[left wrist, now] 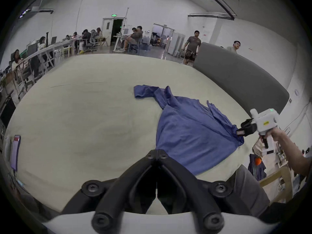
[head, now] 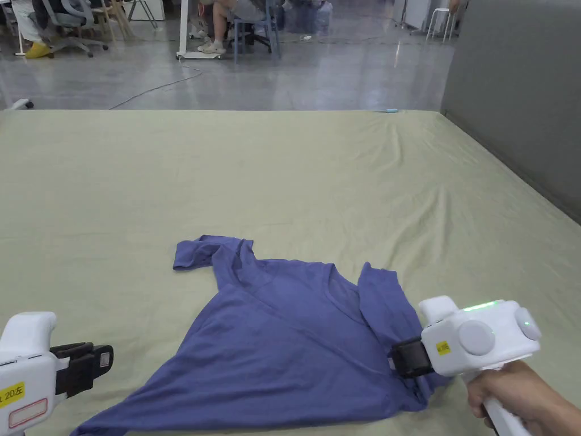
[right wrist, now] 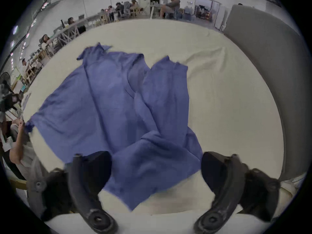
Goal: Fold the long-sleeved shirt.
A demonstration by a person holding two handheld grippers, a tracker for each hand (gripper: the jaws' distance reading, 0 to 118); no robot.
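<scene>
A blue long-sleeved shirt [head: 283, 346] lies spread on the pale green table cover [head: 283, 170]. One sleeve end [head: 193, 252] points to the far left, and a flap [head: 386, 306] is folded over on the right. My right gripper [head: 405, 357] is open and low over the shirt's near right corner, its jaws wide apart with rumpled cloth [right wrist: 152, 161] between them. My left gripper [head: 96, 360] hovers by the shirt's near left corner. Its jaws are shut [left wrist: 157, 153], and the shirt's [left wrist: 189, 128] left edge passes behind their tips. The right gripper [left wrist: 243, 129] touches the cloth's edge.
A grey padded panel [head: 522, 113] runs along the table's right side. A flat device [left wrist: 16, 149] lies near the table's left edge. Beyond the far edge is shiny floor with seated people [head: 227, 22] and chairs; two people [left wrist: 192, 48] stand behind the panel.
</scene>
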